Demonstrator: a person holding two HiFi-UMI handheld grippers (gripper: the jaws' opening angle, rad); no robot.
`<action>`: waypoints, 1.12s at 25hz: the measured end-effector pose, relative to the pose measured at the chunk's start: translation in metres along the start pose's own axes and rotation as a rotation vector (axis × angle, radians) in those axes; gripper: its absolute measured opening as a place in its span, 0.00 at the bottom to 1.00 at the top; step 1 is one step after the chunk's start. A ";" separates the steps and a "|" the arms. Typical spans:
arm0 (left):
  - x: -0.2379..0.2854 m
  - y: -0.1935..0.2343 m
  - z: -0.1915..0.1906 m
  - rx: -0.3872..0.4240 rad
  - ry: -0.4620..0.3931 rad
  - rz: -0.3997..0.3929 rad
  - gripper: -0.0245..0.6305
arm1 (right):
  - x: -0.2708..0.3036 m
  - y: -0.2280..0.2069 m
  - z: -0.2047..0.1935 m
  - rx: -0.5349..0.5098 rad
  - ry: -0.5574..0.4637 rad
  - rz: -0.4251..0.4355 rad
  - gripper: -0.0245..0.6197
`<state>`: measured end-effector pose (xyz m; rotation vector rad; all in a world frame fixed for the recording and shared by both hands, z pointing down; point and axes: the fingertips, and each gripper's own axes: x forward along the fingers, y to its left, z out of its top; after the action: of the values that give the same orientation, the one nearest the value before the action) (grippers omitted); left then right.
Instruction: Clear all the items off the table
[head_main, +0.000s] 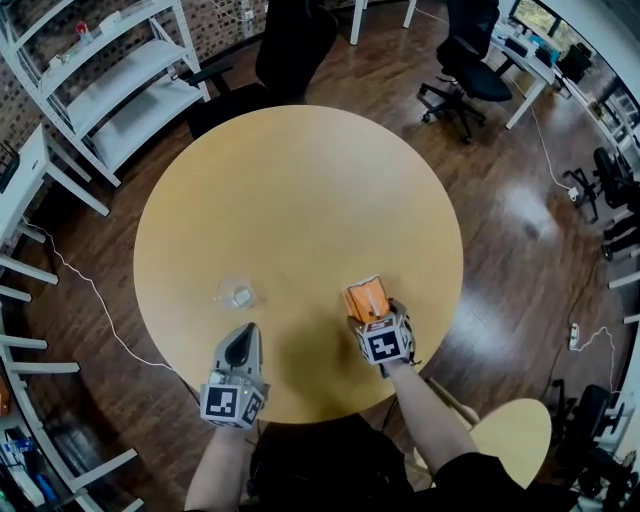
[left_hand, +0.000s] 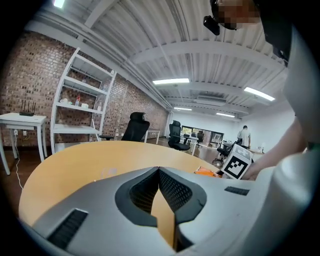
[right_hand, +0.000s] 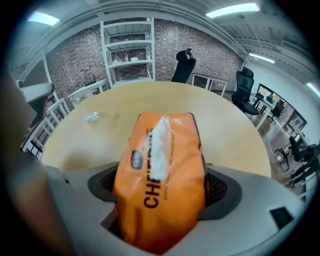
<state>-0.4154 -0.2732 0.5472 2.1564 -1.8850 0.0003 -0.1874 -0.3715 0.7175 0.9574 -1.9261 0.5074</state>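
An orange soft tissue pack (head_main: 366, 298) with white tissue showing at its slot sits between the jaws of my right gripper (head_main: 370, 314) near the round wooden table's (head_main: 300, 180) front edge. In the right gripper view the tissue pack (right_hand: 161, 170) fills the gap and both pads press its sides. A small clear plastic piece (head_main: 237, 293) lies on the table just ahead of my left gripper (head_main: 240, 347), which is shut and holds nothing. In the left gripper view the left gripper's (left_hand: 159, 171) jaws meet with only tabletop beyond.
White shelving (head_main: 110, 80) stands at the back left. Black office chairs (head_main: 290, 50) stand behind the table, with another chair (head_main: 465, 75) by a desk at the back right. A small round stool (head_main: 515, 435) sits at my right, and cables run over the dark wood floor.
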 end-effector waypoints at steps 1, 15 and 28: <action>0.001 0.000 -0.002 -0.002 0.008 -0.003 0.04 | 0.000 0.002 0.004 -0.002 -0.002 0.009 0.74; 0.006 -0.009 0.017 0.030 -0.012 -0.112 0.04 | -0.064 -0.003 0.010 0.141 -0.247 -0.046 0.80; -0.015 -0.067 0.052 0.034 -0.106 -0.411 0.04 | -0.282 -0.013 -0.023 0.399 -0.751 -0.424 0.28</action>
<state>-0.3614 -0.2620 0.4810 2.5718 -1.4650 -0.1685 -0.0811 -0.2463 0.4865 1.9782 -2.1958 0.2991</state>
